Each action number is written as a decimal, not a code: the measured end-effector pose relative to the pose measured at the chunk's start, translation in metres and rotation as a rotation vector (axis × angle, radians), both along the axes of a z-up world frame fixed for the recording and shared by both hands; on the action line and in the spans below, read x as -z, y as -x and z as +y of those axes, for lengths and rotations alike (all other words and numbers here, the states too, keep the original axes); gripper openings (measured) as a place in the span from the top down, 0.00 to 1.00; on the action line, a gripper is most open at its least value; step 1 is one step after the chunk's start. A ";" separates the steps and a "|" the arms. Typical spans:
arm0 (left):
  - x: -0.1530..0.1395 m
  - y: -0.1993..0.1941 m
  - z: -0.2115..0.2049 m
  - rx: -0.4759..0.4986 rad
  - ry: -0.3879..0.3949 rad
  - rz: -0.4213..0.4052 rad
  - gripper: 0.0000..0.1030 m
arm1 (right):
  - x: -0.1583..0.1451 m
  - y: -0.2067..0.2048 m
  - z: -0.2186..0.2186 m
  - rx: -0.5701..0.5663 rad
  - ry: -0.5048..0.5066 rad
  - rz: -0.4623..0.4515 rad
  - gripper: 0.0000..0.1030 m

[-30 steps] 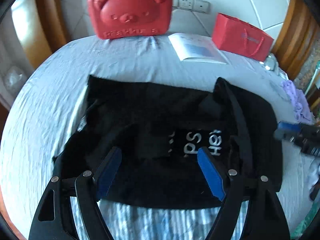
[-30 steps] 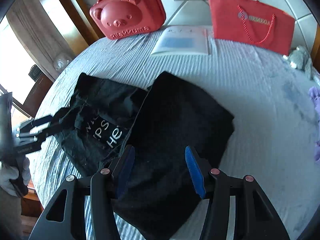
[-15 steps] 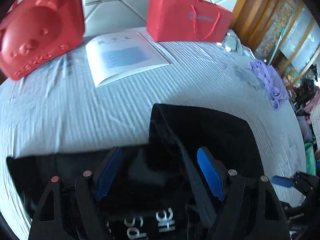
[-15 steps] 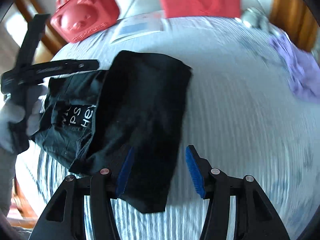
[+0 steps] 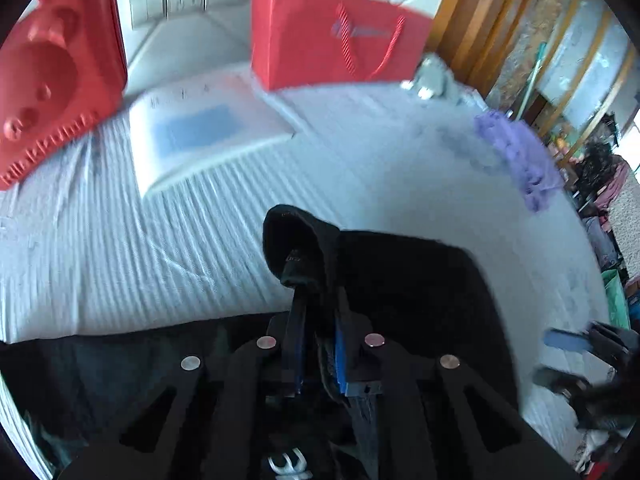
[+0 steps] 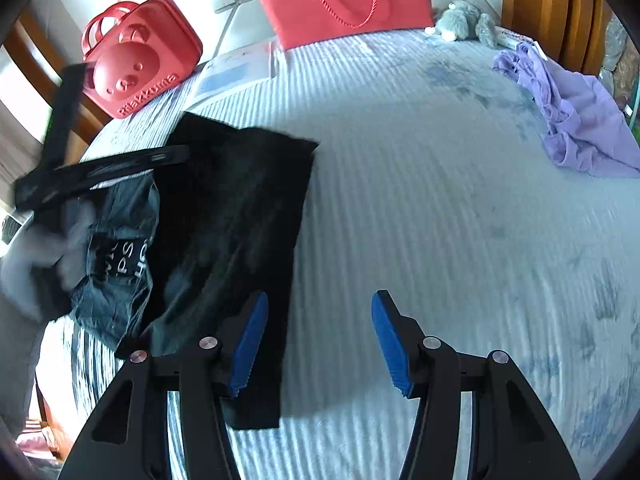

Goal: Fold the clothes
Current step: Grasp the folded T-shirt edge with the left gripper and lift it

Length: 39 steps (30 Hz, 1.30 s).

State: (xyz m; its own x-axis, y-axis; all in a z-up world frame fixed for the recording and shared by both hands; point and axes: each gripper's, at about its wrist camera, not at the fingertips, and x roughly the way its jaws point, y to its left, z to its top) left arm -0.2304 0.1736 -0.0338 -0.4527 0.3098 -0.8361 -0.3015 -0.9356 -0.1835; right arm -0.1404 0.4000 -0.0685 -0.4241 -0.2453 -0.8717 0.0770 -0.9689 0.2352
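Left wrist view: left gripper [image 5: 318,344] is clamped on a bunched fold of the black T-shirt [image 5: 404,280], blue pads pressed nearly together with fabric pinched between them. A hump of shirt stands up just beyond the fingertips. Frame is motion-blurred. Rest of the shirt lies on the striped bedsheet [image 5: 140,248], spreading right of the gripper. Right gripper [image 5: 576,356] shows at the shirt's right edge, blurred.

Right wrist view: right gripper [image 6: 316,340] is spread wide, nothing between the pads; left pad hovers over the shirt's near right edge, right pad over bare sheet. Shirt [image 6: 224,240] lies partly folded, one dark panel laid over the printed part with white lettering. Left gripper [image 6: 100,172] crosses the shirt's far left side, held by a white-gloved hand [image 6: 44,248].

Beyond the shirt: red bear-face case [image 6: 136,64], white booklet [image 6: 236,70], red paper bag [image 6: 348,0]. Right of the shirt, well apart: purple garment [image 6: 572,120], grey plush toy [image 6: 464,20].
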 end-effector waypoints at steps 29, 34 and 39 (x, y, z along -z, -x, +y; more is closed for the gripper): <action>0.004 -0.087 -0.046 -0.187 -0.030 -0.199 0.44 | -0.013 0.048 -0.038 -0.183 0.024 0.007 0.41; 0.019 -0.104 -0.015 -0.133 0.001 -0.231 0.44 | -0.006 0.018 -0.039 -0.202 0.015 -0.038 0.41; 0.035 -0.116 0.005 -0.094 0.027 -0.255 0.82 | 0.018 -0.008 -0.041 -0.230 0.025 -0.125 0.41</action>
State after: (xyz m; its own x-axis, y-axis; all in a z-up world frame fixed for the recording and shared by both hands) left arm -0.1140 0.1791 -0.0685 -0.2522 0.2524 -0.9342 -0.1604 -0.9629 -0.2169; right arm -0.1326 0.3594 -0.0863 -0.2443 -0.3447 -0.9063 0.2636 -0.9231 0.2800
